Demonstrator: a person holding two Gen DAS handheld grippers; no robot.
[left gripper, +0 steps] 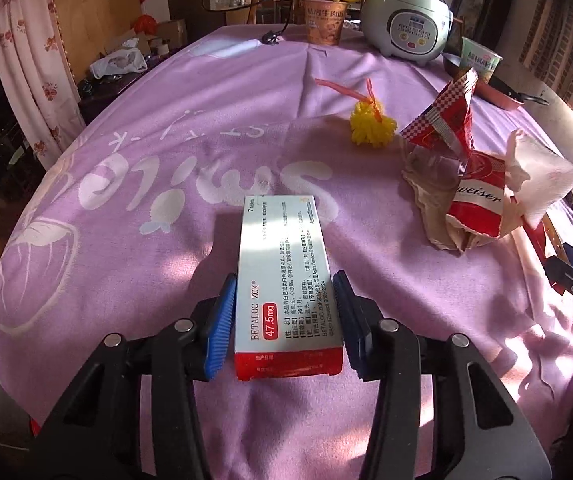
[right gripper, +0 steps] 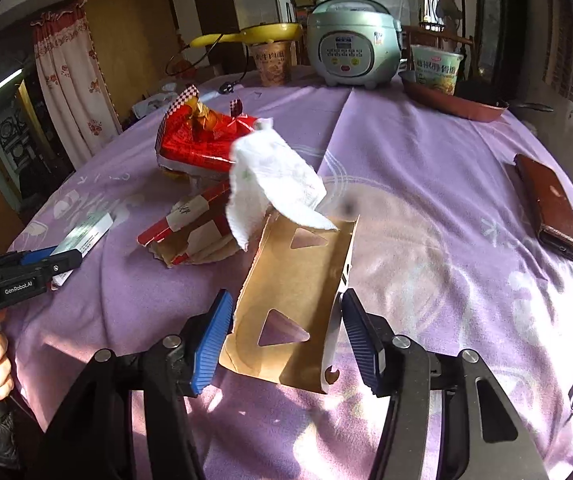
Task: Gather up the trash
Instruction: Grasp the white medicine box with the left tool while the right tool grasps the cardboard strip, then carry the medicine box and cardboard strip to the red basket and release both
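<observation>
Covering the desk [left gripper: 146,240] is a lilac cloth printed with pale lettering, sunlit in patches. At its far edge stand a rice cooker [left gripper: 406,20], two noodle cups and a red pan [right gripper: 454,106]; a brown phone case [right gripper: 548,208] lies to the right. Floral curtains [left gripper: 26,60] and wooden cabinets line the room. The left gripper [left gripper: 284,320] has its blue pads pressed on a medicine box [left gripper: 282,264]. The right gripper [right gripper: 286,332] clasps a brown cardboard carton [right gripper: 298,292] with a white tissue [right gripper: 270,184] at its far end, beside crumpled red packaging [right gripper: 202,140].
</observation>
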